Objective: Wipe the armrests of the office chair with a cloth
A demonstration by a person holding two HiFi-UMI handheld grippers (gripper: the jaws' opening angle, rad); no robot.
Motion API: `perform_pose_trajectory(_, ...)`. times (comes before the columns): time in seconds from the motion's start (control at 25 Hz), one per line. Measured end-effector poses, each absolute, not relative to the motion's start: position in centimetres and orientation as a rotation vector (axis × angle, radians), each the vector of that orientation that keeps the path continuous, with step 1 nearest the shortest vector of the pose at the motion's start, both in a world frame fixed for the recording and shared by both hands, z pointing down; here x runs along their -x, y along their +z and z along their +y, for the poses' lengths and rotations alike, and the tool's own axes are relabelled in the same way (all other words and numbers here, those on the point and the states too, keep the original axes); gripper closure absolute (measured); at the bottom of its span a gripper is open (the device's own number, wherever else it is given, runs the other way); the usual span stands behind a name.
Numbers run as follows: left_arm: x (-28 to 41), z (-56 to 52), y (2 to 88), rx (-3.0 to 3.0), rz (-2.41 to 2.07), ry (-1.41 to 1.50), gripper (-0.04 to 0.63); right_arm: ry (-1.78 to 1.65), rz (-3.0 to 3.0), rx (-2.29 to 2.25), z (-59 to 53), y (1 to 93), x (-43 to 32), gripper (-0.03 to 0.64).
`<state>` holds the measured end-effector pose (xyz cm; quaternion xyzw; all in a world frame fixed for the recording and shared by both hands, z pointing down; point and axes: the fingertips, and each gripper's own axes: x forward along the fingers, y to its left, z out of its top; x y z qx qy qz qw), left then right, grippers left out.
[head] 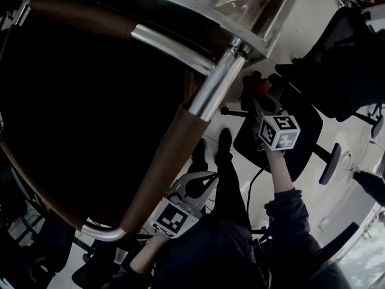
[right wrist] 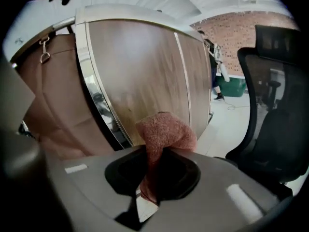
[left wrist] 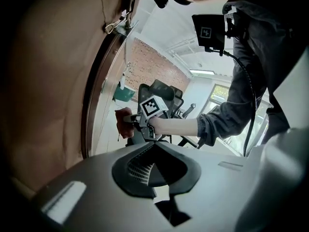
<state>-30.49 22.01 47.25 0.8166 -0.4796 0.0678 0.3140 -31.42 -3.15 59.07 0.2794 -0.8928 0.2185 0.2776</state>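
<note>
1. Two hand-held grippers are in your hands. Your right hand-held gripper (head: 260, 101) is clamped on the red-brown cloth (head: 263, 89), which bunches up out of its jaws.
2. In the right gripper view, the cloth rises from between the jaws in front of a wood-grain panel (right wrist: 140, 81) edged with a chrome strip (right wrist: 96, 100).
3. Your left hand-held gripper (head: 207, 180) sits lower, close to your body and just beside a brown padded bar (head: 159, 167). Its jaws look pressed together with nothing between them, though the left gripper view is dim there.
4. The brown bar runs up to a chrome tube (head: 215, 86), and this frame fills the left of the head view.
5. The black office chair (head: 304, 137) stands on the pale floor (head: 301, 17), under your right hand-held gripper in the head view.
6. Its armrest (head: 329, 163) sticks out to the right of the seat, well apart from the cloth, so the cloth touches no armrest.
7. A second black office chair (head: 343, 65) stands further off, at the upper right.
8. The left gripper view looks across at your right hand, which holds the cloth up in front of a chair back.
</note>
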Motion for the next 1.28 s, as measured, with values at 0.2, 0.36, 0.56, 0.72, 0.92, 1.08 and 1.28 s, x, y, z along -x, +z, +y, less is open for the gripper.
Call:
perform_pose_trajectory(0.2,31.7,22.1,48.0,-2.137,-1.274,0.171,0.578,0.658,-2.316,-0.776,-4.8,61.1,34.7,0.569)
perform_pose_trajectory(0.36,31.1,22.4,47.7,-2.163,-1.226,0.207,0.578,0.792,-2.241,-0.897,-3.1,64.3,36.2,0.569)
perform_pose_trajectory(0.56,31.7,22.5,47.7,-2.183,-1.210,0.243,0.578,0.784,-2.195,-0.983,-2.6,65.9,35.7,0.571)
perform_pose_trajectory(0.72,31.5,22.9,47.8,-2.194,-1.188,0.271,0.578,0.762,-2.165,-1.006,-2.0,66.0,35.3,0.572)
perform_pose_trajectory(0.92,30.9,24.2,48.2,-2.186,-1.182,0.249,0.578,0.730,-2.146,-1.044,-0.5,65.6,32.8,0.572)
perform_pose_trajectory(1.08,30.1,25.4,48.9,-2.202,-1.135,0.270,0.578,0.714,-2.108,-1.006,0.9,66.1,31.1,0.574)
perform_pose_trajectory(1.28,28.9,26.1,48.9,-2.223,-1.112,0.283,0.578,0.699,-2.103,-1.012,2.7,66.2,29.4,0.574)
